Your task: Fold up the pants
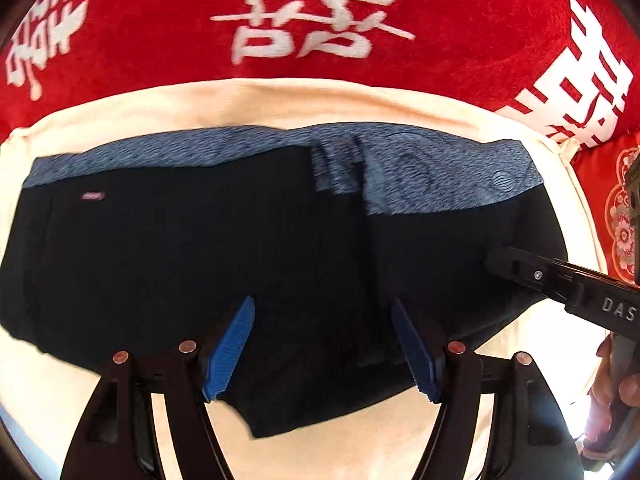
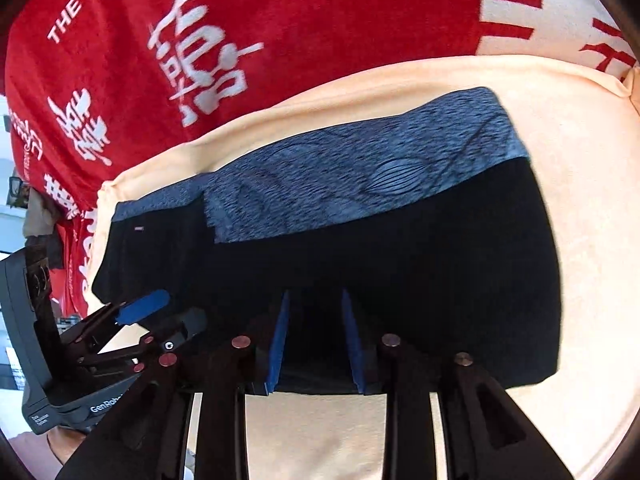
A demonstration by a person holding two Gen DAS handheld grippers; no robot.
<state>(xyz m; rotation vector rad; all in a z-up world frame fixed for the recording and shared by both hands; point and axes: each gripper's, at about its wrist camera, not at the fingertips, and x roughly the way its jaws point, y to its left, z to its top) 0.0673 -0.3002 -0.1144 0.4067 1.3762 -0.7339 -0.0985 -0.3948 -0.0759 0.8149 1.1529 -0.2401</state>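
Black pants (image 1: pixel 200 248) with a blue-grey patterned waistband (image 1: pixel 420 172) lie folded into a compact stack on a cream cloth (image 1: pixel 280 100). My left gripper (image 1: pixel 322 312) is open, its blue pads over the near edge of the pants, holding nothing. The right gripper (image 1: pixel 496 260) shows in the left wrist view over the pants' right end. In the right wrist view the pants (image 2: pixel 400 248) and waistband (image 2: pixel 360 184) fill the middle. My right gripper (image 2: pixel 314 300) is open with a narrow gap over the near edge. The left gripper (image 2: pixel 160 308) is at the pants' left end.
A red blanket with white characters (image 1: pixel 360 8) covers the surface beyond the cream cloth, and it shows in the right wrist view (image 2: pixel 240 20). A red patterned cushion (image 1: pixel 616 216) lies at the far right. The cream cloth (image 2: pixel 592 240) extends right of the pants.
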